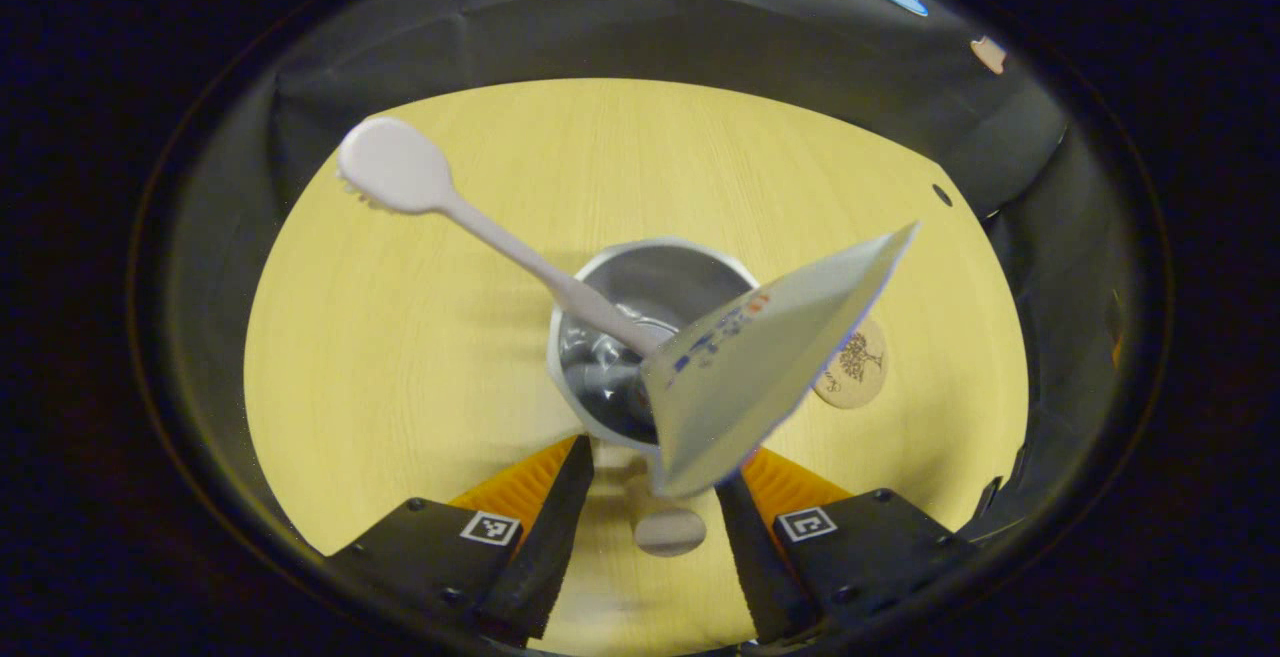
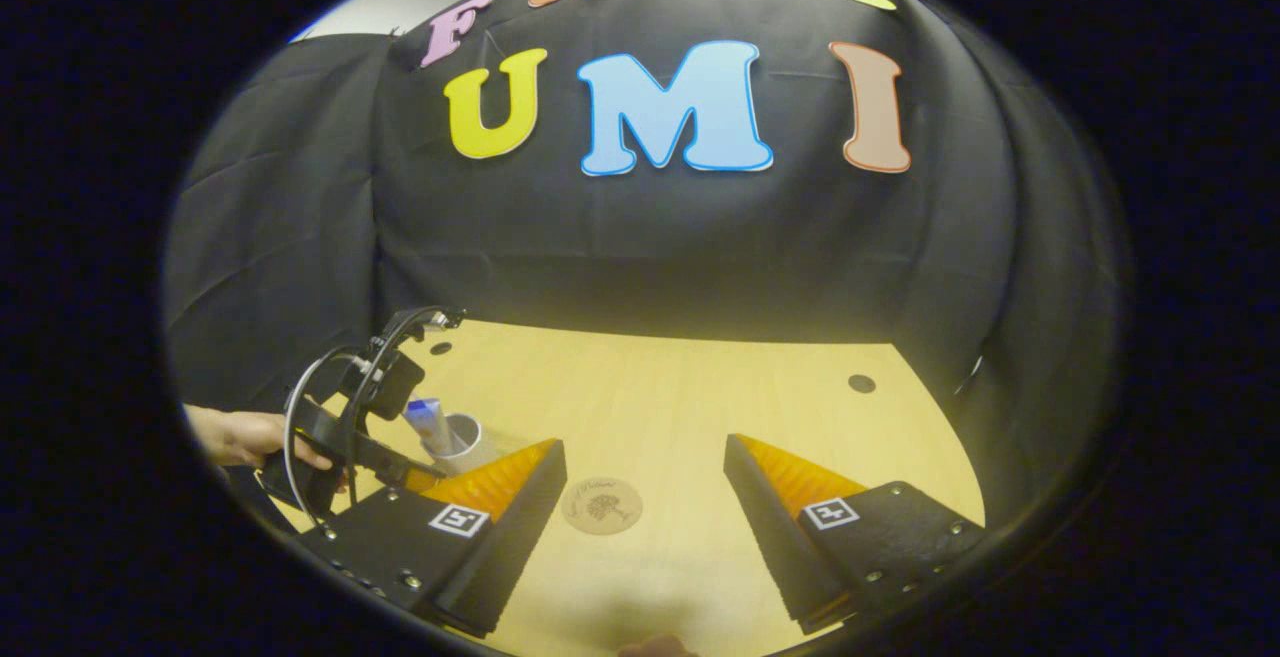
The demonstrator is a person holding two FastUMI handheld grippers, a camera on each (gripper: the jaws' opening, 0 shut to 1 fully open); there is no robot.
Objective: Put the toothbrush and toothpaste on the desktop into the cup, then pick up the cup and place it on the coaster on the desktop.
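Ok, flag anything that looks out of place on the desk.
Nothing stands out. The toothbrush and toothpaste tube lean out of the cup, as expected. The coaster lies flat and bare, with the cup not yet on it.

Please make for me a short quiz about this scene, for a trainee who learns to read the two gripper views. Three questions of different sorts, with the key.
1. True or false: the toothbrush and the toothpaste both stand in the cup.
2. Choose one: what do the jaws of the right gripper hold?
A) the cup
B) nothing, they stand open
C) a sponge
3. Short answer: is the cup already on the coaster?

Key
1. True.
2. B.
3. No. The coaster lies bare on the desktop, beside the cup.
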